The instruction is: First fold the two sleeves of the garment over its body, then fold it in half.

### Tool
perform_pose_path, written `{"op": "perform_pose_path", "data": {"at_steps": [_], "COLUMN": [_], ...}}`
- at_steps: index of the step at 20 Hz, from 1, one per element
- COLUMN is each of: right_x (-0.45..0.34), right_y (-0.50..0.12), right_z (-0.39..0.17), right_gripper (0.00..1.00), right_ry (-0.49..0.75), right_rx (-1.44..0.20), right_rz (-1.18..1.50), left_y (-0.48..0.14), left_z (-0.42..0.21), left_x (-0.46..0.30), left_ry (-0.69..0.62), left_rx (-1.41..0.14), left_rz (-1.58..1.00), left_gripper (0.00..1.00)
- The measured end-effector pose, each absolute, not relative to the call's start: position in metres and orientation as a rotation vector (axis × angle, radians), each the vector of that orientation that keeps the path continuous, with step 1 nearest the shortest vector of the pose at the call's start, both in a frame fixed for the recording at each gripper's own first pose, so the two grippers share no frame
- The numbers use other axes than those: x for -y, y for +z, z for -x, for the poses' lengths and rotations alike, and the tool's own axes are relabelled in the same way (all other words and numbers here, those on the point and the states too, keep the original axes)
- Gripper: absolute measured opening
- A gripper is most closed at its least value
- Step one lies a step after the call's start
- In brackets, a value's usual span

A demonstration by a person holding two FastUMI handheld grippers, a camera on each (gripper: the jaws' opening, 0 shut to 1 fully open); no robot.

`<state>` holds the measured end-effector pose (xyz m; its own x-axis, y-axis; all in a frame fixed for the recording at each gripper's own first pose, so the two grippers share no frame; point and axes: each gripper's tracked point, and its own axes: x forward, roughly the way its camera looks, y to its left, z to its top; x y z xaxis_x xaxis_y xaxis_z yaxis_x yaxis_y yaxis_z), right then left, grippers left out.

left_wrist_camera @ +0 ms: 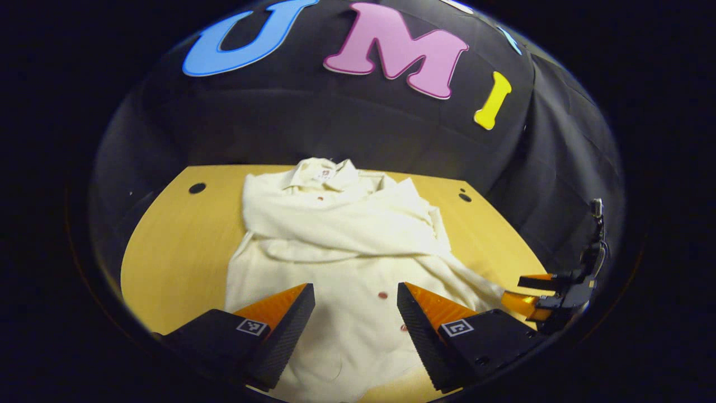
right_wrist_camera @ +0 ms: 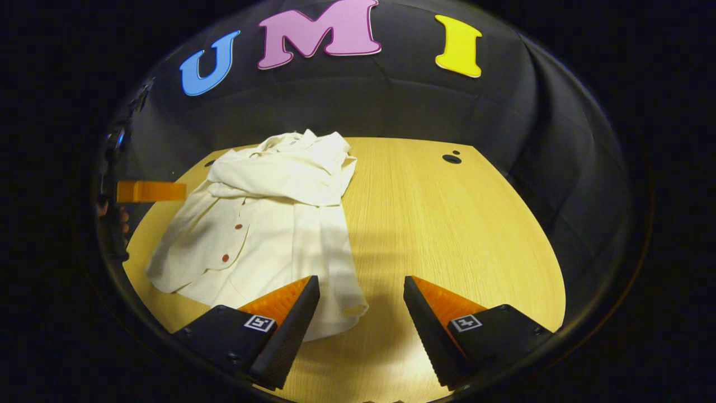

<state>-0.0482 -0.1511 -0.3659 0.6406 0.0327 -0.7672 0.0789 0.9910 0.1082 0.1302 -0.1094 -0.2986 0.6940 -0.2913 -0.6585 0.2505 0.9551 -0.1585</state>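
Garment (left_wrist_camera: 347, 263) on table (left_wrist_camera: 179, 240), left claw (left_wrist_camera: 356, 302) apart above it, right claw (right_wrist_camera: 361, 296) apart, level.

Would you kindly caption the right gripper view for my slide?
Open right tool hovers above the cream shirt's sleeve on the wooden table.

Both grippers, left gripper (left_wrist_camera: 356, 305) and right gripper (right_wrist_camera: 361, 299), carry black wedge bodies (small square markers atop).
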Motion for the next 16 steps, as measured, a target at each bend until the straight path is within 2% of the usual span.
{"op": "perform_pose_path", "data": {"at_steps": [5,8,11,13,14,15,16], "right_x": [0.143,0.145,0.136,0.136,0.131,0.125,0.123], "right_y": [-0.394,-0.399,-0.405,-0.404,-0.404,-0.405,-0.405], "right_z": [0.064,0.060,0.063,0.059,0.060,0.059,0.057], "right_gripper": [0.98,0.98,0.98,0.95,0.91,0.79,0.70], "right_ry": [-0.038,-0.080,-0.070,-0.072,-0.064,-0.060,-0.056], "right_rx": [-0.966,-0.967,-0.988,-0.973,-0.982,-0.983,-0.979], "right_rz": [-0.160,-0.165,-0.153,-0.135,-0.143,-0.159,-0.159], "left_y": [-0.361,-0.380,-0.383,-0.385,-0.386,-0.386,-0.386], "left_z": [-0.040,-0.016,-0.019,-0.021,-0.021,-0.021,-0.021], "left_x": [0.008,-0.010,-0.008,0.000,0.001,0.005,0.011], "left_ry": [-0.099,-0.067,-0.059,-0.071,-0.073,-0.090,-0.107], "left_rx": [-0.942,-0.989,-0.974,-0.983,-0.986,-0.984,-0.988], "left_rz": [0.051,0.046,0.001,-0.019,-0.033,-0.040,-0.030], "left_gripper": [0.97,0.96,0.93,0.87,0.75,0.74,0.68]}}
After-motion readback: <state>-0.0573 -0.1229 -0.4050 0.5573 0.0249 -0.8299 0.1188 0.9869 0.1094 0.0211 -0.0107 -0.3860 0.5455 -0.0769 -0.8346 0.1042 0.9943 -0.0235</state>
